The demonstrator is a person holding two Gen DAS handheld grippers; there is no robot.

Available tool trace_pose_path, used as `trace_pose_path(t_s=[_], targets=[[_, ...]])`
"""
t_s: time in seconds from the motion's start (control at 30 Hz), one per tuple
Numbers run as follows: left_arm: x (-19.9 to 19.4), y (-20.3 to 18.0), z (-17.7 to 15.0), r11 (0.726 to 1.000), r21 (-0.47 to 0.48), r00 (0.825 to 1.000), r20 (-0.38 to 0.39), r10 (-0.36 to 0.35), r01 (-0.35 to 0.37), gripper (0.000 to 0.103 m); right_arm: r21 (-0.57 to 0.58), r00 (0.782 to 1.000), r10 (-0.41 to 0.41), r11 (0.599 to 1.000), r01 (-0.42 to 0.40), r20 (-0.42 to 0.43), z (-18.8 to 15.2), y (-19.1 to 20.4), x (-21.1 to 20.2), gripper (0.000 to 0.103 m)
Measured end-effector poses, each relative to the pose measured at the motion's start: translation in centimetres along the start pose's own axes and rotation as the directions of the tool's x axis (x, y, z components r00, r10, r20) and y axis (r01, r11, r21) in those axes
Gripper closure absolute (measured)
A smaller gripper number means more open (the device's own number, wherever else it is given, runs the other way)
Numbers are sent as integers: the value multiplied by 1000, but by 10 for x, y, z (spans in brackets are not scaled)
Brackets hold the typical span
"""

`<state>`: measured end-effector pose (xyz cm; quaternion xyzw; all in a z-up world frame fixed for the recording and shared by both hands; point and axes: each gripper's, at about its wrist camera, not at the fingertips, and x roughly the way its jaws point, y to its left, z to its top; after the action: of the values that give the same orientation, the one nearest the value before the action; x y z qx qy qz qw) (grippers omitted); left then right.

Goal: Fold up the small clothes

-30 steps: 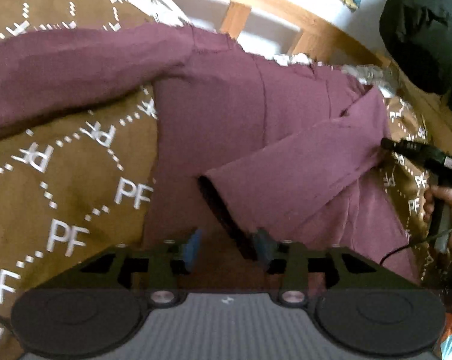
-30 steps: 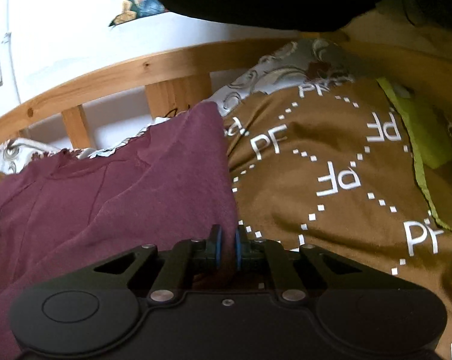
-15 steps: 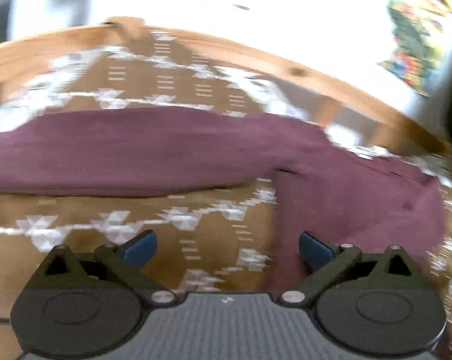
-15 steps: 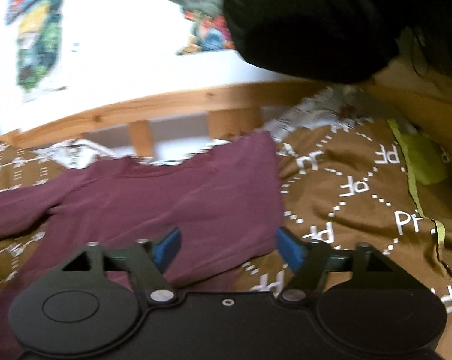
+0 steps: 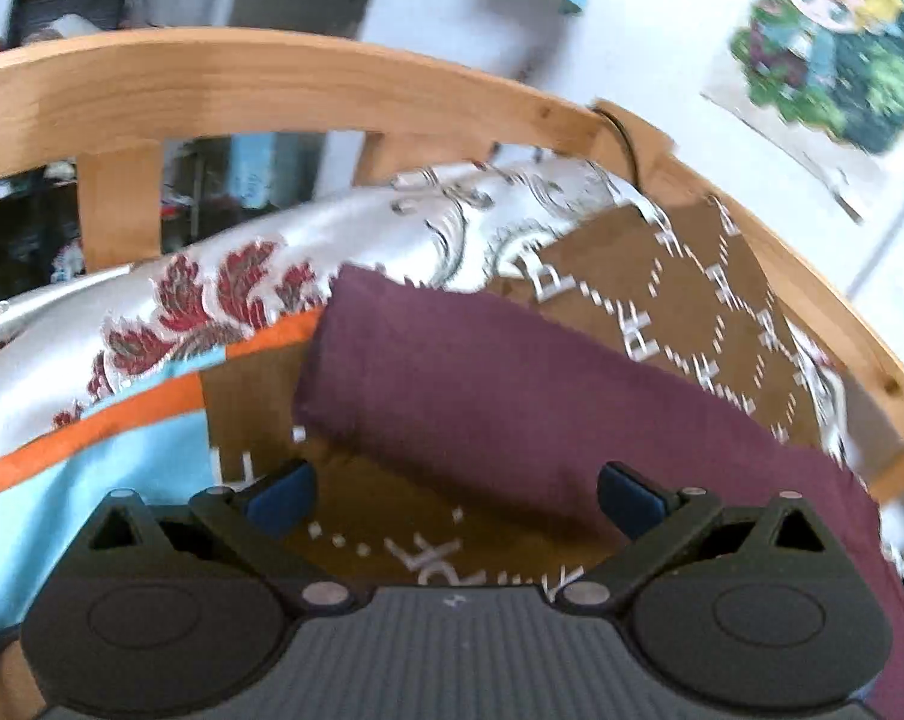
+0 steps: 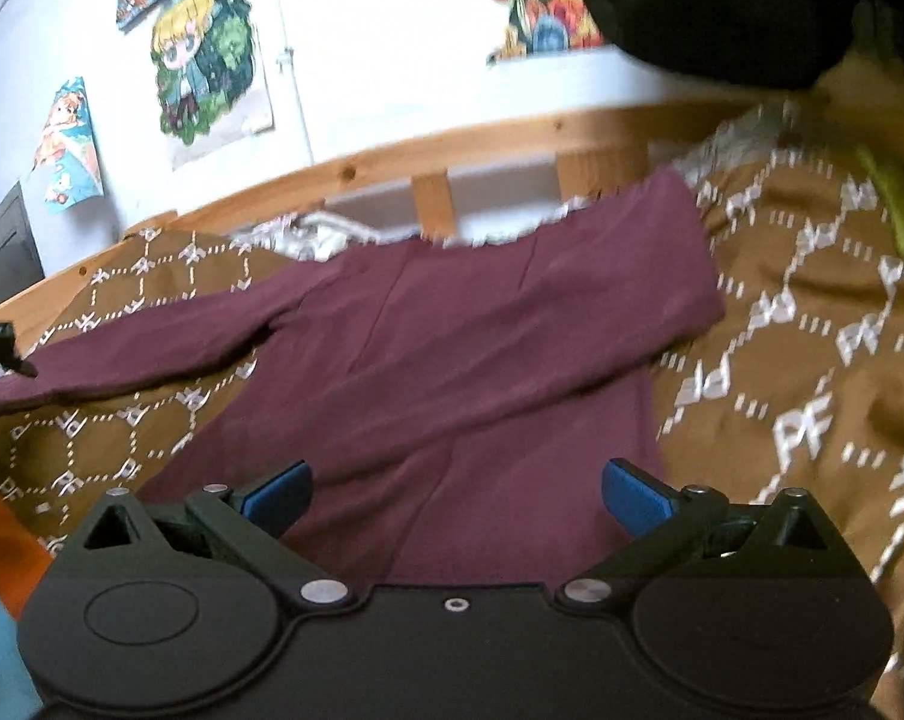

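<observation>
**Item 1 – left gripper** (image 5: pixel 455 495). Blue pads (image 5: pixel 281 489) spread wide, released, nothing between them. Below the gap: brown PF-print blanket (image 5: pixel 692 300). Cuff end of the outstretched sleeve (image 5: pixel 452 384) lies just beyond the pads, running from 11 o'clock to 4 o'clock across the view.

**Item 2 – right gripper** (image 6: pixel 455 495). Pads (image 6: pixel 632 495) also wide apart, holding nothing. Hovers over the lower body of the maroon top (image 6: pixel 452 372); contact w/ cloth can't be told.

**Item 3 – maroon top.** Long-sleeved, spread flat on the blanket, neckline toward 12 o'clock by the wooden bed rail (image 6: pixel 392 162). Sleeve at 2 o'clock looks folded in over the body; the other sleeve stretches out to 9 o'clock, unfolded.

**Item 4 – surroundings.** Silver floral cover (image 5: pixel 272 252) and orange/blue cloth (image 5: pixel 122 438) at 9–10 o'clock in left view. Posters (image 6: pixel 206 54) on wall. Dark bundle (image 6: pixel 722 0) at 1 o'clock in right view.

**Step in hand (judged):** take the outstretched sleeve, fold it in.
- Approx. halfway; body fold not yet done.
- Left: drop pads astride the cuff, one layer only, avoid pinching blanket w/ it.
- Carry cuff across toward the body's far edge, low and flat, to match the other side.
- Right: could pin the body near the shoulder so the top doesn't drag.
- Risk: blanket lifts w/ the sleeve; crease goes crooked.
</observation>
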<state>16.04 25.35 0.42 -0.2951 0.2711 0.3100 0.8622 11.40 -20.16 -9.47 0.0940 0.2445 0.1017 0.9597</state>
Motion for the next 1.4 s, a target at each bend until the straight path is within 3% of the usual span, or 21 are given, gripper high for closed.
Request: trace_pose_path(t_s=[0.1, 0.17, 0.23, 0.27, 0.33, 0.37, 0.5, 0.57, 0.67, 0.73, 0.87, 1.0, 1.1, 1.2, 1.3, 1.4], targets=[[2, -2, 2, 999, -38, 999, 39, 22, -20, 2, 41, 999, 22, 999, -21, -30, -6, -3, 4, 1], [-2, 1, 2, 997, -72, 995, 90, 46, -39, 12, 48, 999, 28, 999, -26, -34, -7, -3, 5, 1], [-1, -3, 3, 994, -56, 988, 116, 101, -95, 37, 47, 999, 24, 999, -22, -46, -7, -5, 7, 1], [0, -5, 5, 991, -41, 984, 121, 130, -126, 45, 50, 998, 23, 999, -20, -52, -8, -5, 7, 1], [2, -7, 9, 985, -24, 976, 131, 171, -170, 81, 67, 998, 29, 997, -25, -62, -10, -8, 9, 1], [1, -7, 12, 984, -31, 975, 137, 177, -174, 89, 78, 997, 31, 997, -26, -69, -12, -10, 11, 1], [-12, -12, 14, 995, -11, 973, 210, 100, -100, 96, 116, 995, 36, 993, -25, -93, -15, -17, 16, 1], [-24, -24, 12, 998, 49, 962, 273, 13, -28, 96, 120, 995, 37, 992, -26, -90, -15, -18, 16, 1], [-39, -49, 5, 979, 192, 940, 313, -133, 74, 96, 117, 996, 36, 993, -26, -80, -15, -19, 15, 1], [-51, -70, -2, 951, 278, 917, 328, -225, 134, 96, 127, 996, 40, 991, -30, -81, -15, -20, 16, 1], [-73, -111, -15, 866, 430, 852, 324, -410, 253, 96, 146, 996, 44, 989, -32, -83, -16, -23, 16, 1], [-92, -153, -39, 742, 551, 778, 242, -580, 382, 96, 150, 997, 44, 988, -33, -69, -14, -25, 14, 1], [-100, -179, -66, 642, 614, 735, 144, -663, 459, 96, 155, 998, 40, 987, -32, -54, -12, -27, 12, 1], [-108, -197, -104, 536, 665, 699, 30, -715, 520, 96, 158, 999, 32, 987, -26, -36, -9, -31, 9, 1], [-112, -207, -141, 440, 704, 674, -74, -735, 557, 96, 165, 1000, 16, 986, -12, -22, -7, -36, 8, 1], [-112, -211, -171, 371, 719, 661, -163, -732, 588, 96, 172, 1000, -13, 985, 14, -7, -5, -43, 6, 1]])
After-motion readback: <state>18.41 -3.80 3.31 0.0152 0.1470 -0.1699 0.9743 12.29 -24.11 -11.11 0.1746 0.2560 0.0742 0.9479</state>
